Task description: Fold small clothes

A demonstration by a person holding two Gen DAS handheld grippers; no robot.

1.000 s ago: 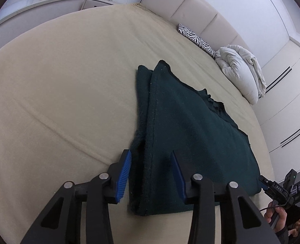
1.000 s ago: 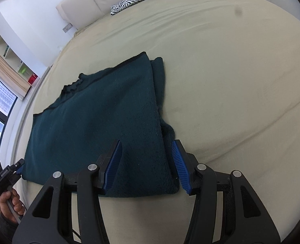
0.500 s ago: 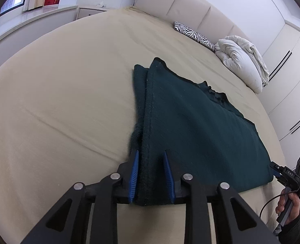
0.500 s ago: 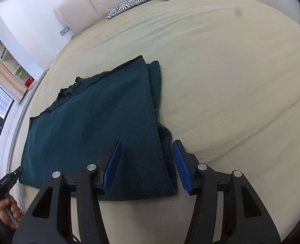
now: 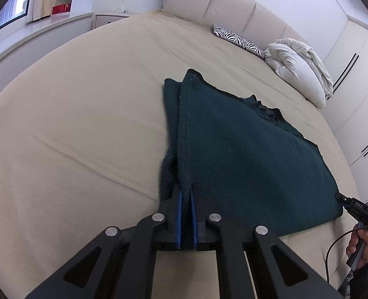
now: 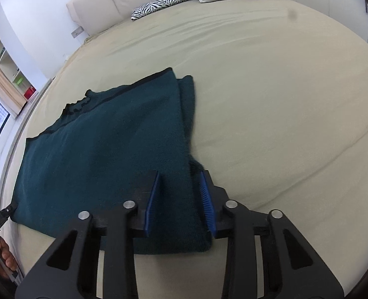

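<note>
We find a dark green garment lying flat on the beige bed, occupying the centre and lower right of the left wrist frame and the centre left of the right wrist frame. One side is folded inward, forming a doubled strip along its edge. The left gripper, at lower centre of its frame, has its jaws pressed together on the near corner of that folded edge, with green cloth pinched between the blue pads. The right gripper, at lower centre of its own frame, has its jaws spread, straddling the opposite near corner of the garment; we cannot tell whether the pads touch the cloth. We note a zebra-print cushion and a white bundled duvet against the padded headboard in the upper right of the left wrist frame. The person's right hand shows at the right edge there.
</note>
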